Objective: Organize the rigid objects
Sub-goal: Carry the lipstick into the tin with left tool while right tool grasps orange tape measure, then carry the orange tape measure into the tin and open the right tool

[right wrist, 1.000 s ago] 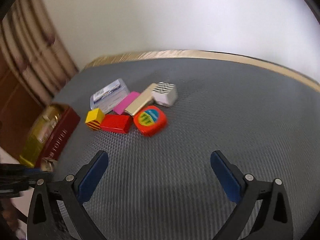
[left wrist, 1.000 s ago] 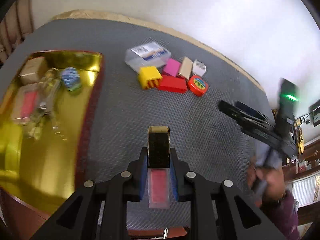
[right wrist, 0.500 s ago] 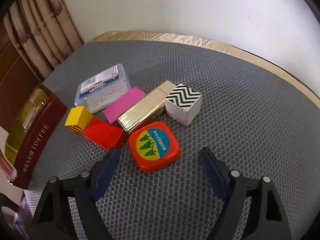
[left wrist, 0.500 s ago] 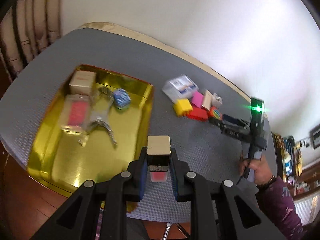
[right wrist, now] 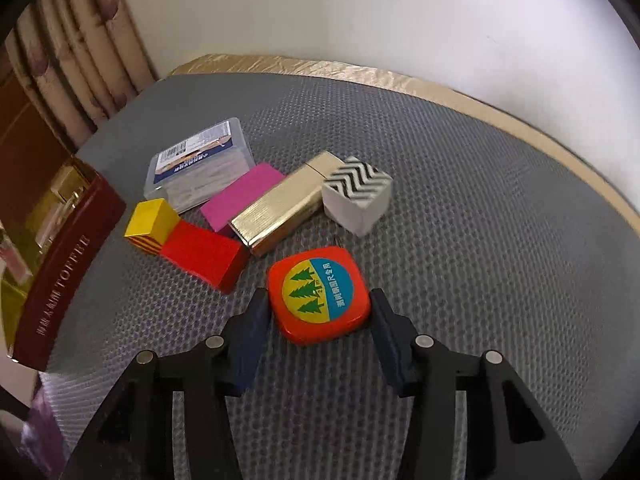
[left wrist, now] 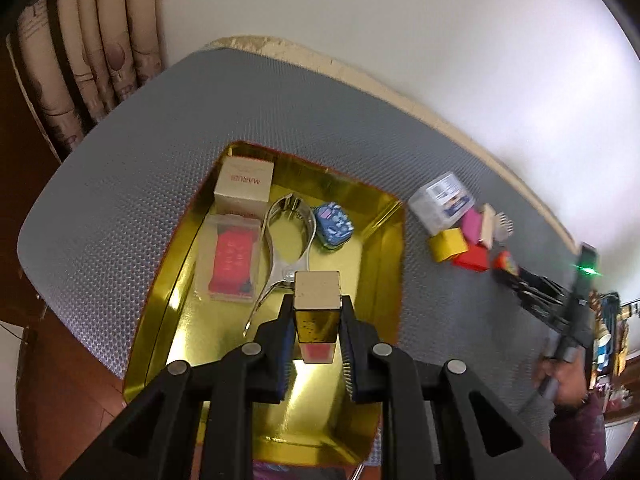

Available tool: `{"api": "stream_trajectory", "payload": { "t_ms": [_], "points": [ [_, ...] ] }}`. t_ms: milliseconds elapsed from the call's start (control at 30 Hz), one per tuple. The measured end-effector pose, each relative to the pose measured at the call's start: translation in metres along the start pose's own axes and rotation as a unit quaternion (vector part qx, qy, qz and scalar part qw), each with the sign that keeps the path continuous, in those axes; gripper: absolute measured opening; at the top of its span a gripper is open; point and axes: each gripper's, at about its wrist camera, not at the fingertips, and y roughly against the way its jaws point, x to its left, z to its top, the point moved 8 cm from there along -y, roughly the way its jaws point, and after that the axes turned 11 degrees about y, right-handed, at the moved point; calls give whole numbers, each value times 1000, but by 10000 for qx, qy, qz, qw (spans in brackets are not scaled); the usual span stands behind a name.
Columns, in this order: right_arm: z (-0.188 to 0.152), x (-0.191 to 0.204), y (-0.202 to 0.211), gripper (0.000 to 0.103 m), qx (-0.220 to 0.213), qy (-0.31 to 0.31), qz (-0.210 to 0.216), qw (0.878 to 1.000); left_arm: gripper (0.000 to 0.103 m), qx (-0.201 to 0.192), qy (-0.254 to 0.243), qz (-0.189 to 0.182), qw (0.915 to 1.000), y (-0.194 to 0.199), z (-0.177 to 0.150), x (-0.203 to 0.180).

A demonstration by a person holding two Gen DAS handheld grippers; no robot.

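Our gold-lined toffee tin [left wrist: 390, 240] is already crowded, so the gold-capped red lipstick [left wrist: 317, 322] clamped in our left gripper [left wrist: 316, 344] may knock something on release. Our right gripper [right wrist: 318, 322], jaws just closing, straddles the orange square tape measure [right wrist: 318, 294] on the mat; uneven contact could spin it away.

bright indoor light, glare on gold tray [left wrist: 384, 216], fisheye bending edges, motion blur at right.

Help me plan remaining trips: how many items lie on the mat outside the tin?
7, clustered: clear box, yellow block, red block, pink block, gold case, zigzag cube, orange tape measure inside the right claw, jaws just closing. None looks hidden.
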Motion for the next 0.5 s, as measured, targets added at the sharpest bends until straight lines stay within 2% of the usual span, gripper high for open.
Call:
{"api": "stream_trajectory", "payload": {
  "t_ms": [100, 167, 267, 367, 433, 500],
  "points": [
    [-11, -3, 9, 46, -37, -303, 140, 9994, 20, 149, -33, 46, 9999, -18, 1, -1],
    [-16, -6, 14, 46, -77, -468, 174, 9987, 20, 151, 36, 231, 9996, -26, 3, 3],
    [-22, -5, 26, 46, -146, -722, 299, 9968, 23, -305, 49, 644, 9974, -19, 10, 11],
    [-21, 4, 41, 46, -294, -872, 470, 9946, 36, -781, -174, 1112, 9906, -1, 12, 16],
    [-13, 17, 55, 46, -450, -917, 658, 9926, 38, -1026, -126, 1173, 9877, 13, 11, 23],
    [-6, 32, 67, 46, -572, -892, 807, 9911, 39, -1050, 42, 1022, 9892, 23, 7, 31]
  ]
}}
